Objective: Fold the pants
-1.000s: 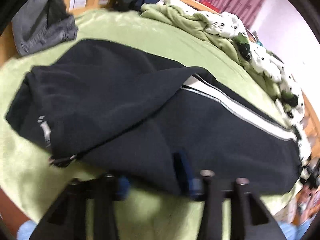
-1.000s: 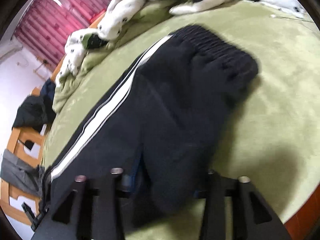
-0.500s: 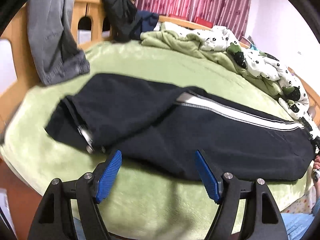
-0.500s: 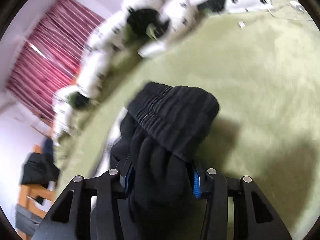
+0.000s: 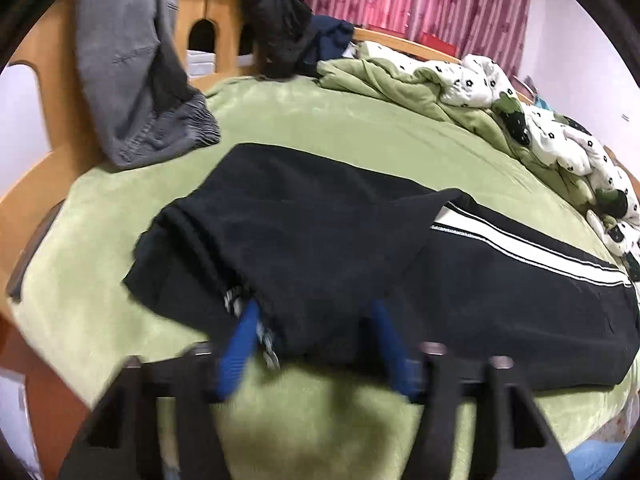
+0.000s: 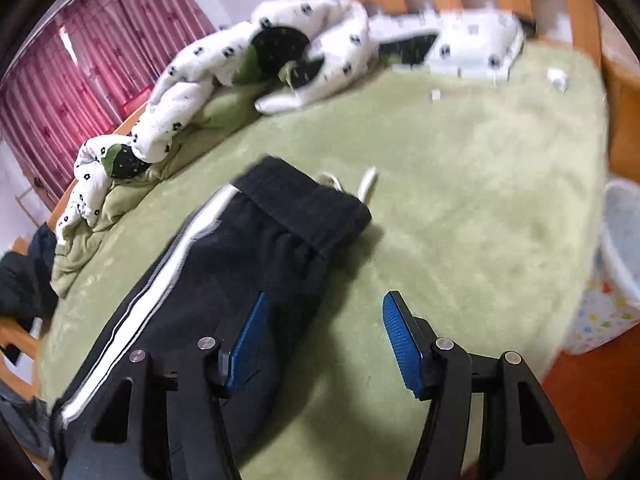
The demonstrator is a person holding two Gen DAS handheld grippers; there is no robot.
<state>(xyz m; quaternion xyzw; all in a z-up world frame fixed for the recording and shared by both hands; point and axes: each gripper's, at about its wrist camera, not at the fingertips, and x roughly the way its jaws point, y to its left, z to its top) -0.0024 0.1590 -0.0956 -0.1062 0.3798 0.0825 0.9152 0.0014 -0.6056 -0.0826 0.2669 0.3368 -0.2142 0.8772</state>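
The pants (image 5: 328, 248) are laid flat on the green bed (image 5: 332, 132), striped leg running toward 3 o'clock in the left view. The left gripper (image 5: 316, 340) is seen with pads parted, the folded cuff end lying between them; whether cloth is pinched cannot be told. The right gripper (image 6: 324, 340) is released, jaws wide. The waistband (image 6: 304, 208) lies at 11 o'clock from it, and its left pad (image 6: 250, 344) overlaps the cloth.
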